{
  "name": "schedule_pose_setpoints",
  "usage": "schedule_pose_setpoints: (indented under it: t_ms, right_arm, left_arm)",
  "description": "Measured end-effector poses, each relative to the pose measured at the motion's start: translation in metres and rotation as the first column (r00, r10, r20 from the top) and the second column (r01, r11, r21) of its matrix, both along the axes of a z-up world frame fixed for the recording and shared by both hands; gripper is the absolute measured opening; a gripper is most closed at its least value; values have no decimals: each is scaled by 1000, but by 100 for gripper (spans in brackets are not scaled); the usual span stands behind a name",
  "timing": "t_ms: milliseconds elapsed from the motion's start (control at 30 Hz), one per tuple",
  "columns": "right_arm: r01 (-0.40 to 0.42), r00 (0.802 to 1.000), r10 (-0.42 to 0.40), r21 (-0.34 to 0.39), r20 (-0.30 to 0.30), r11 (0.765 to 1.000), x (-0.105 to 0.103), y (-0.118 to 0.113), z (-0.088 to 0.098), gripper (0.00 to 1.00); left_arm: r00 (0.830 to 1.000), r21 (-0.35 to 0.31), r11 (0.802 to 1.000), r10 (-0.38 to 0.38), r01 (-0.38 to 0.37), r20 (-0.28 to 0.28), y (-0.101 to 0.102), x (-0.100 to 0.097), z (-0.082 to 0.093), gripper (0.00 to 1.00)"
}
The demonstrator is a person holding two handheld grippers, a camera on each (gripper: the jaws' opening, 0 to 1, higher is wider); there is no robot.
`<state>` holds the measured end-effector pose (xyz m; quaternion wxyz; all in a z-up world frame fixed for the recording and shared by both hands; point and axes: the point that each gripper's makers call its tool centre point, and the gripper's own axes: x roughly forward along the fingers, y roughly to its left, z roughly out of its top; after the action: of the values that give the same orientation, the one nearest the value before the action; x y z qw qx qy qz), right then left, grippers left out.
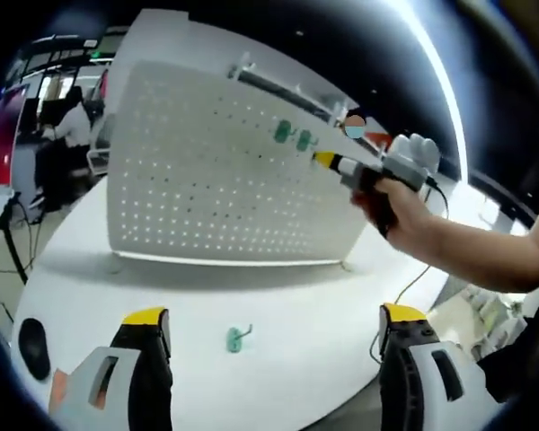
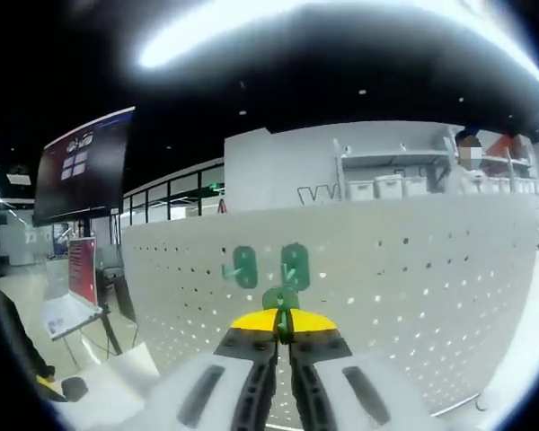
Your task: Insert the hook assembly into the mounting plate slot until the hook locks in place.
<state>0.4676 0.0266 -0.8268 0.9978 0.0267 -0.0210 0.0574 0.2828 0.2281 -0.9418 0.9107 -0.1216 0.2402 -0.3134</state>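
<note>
The white worktop (image 1: 278, 305) carries an upright perforated mounting plate (image 1: 216, 171), standing toward its far edge. Two green hooks (image 2: 244, 267) are already seated side by side in the plate's upper area, near its top edge.

Step in hand, as judged: seating a third hook. The right gripper (image 2: 284, 334) presents a green hook assembly (image 2: 280, 300) to the plate face, just below the two mounted hooks. To do this well, keep the hook's back flat and square to the plate, align its tabs with a free pair of holes, press straight in, then push down until it locks. Avoid rolling the gripper, since a tilted hook is likely to catch on the hole edges. Whether the hook already touches the plate cannot be told.

A spare green hook (image 1: 237, 338) lies loose on the worktop near its front edge, between the jaws of the left gripper (image 1: 278, 328) but apart from both.

Gripper state:
- Right gripper: jaws nearly closed, pinching the hook assembly at their yellow tips. In the left gripper view it (image 1: 328, 162) reaches to the plate from the right, held by a person's hand (image 1: 386, 202).
- Left gripper: jaws spread wide, holding nothing, hovering above the worktop's front edge.
</note>
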Motion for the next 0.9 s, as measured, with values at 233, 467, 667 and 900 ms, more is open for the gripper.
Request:
schedule_pose_setpoints:
  t_ms: [233,467,667,900]
  right_arm:
    - [59,998,-59,6,18,998,14,-26,8,0]
    - [99,994,-99,8,52,995,25,-40,25,0]
    - [124,990,-126,39,61,992,29,-49,31,0]
    - [127,989,-133,89,71,988,27,-52,32,0]
  left_arm:
    - [999,-22,999,46,-46,19,9,7,6,95]
    - [999,-35,998,49,-49,-5,9,7,3,94]
    - [999,-31,999,43,-44,-8,6,6,2,94]
    - [998,-34,998,57,-57,-12,10,7,0,94]
